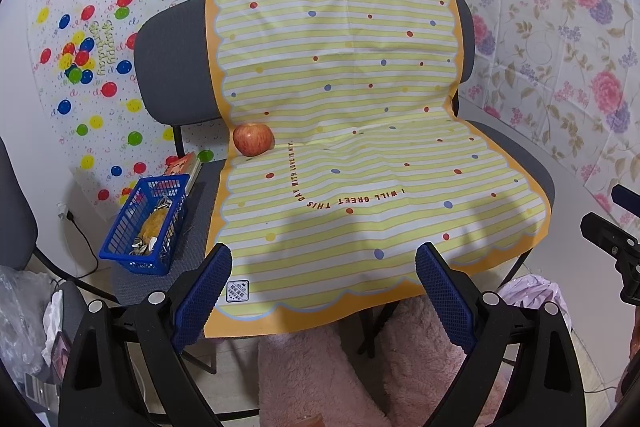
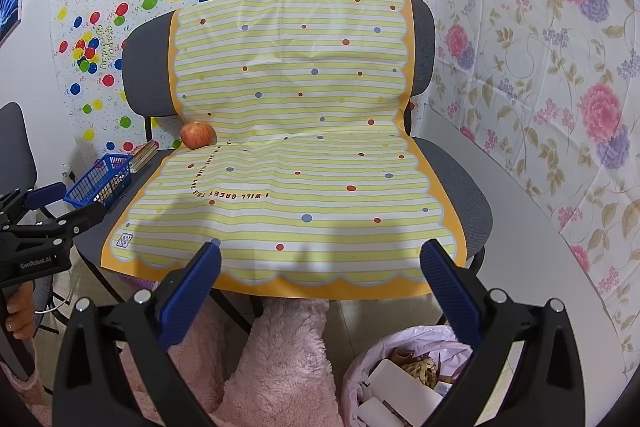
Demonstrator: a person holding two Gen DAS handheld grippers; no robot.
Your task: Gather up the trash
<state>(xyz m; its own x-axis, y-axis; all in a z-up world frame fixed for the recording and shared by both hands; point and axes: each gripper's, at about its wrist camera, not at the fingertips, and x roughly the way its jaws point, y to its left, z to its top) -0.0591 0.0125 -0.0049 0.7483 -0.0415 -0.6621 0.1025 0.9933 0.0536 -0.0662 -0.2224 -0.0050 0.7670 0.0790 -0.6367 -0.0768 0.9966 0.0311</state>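
Observation:
A red apple (image 1: 253, 139) sits at the back left of a yellow striped mat (image 1: 360, 163) draped over a grey chair (image 1: 172, 67). It also shows in the right wrist view (image 2: 197, 134) on the mat (image 2: 304, 163). A bin lined with a pink bag (image 2: 404, 379) holds paper and peels at the lower right, below the chair's front. My left gripper (image 1: 324, 279) is open and empty over the mat's front edge. My right gripper (image 2: 320, 275) is open and empty over the front edge too.
A blue basket (image 1: 148, 223) with wrappers stands on the chair's left side, books (image 1: 184, 165) behind it. Pink fluffy legs (image 2: 280, 355) are below the chair. Balloon and flower sheets cover the walls. Another chair (image 2: 16, 147) stands at left.

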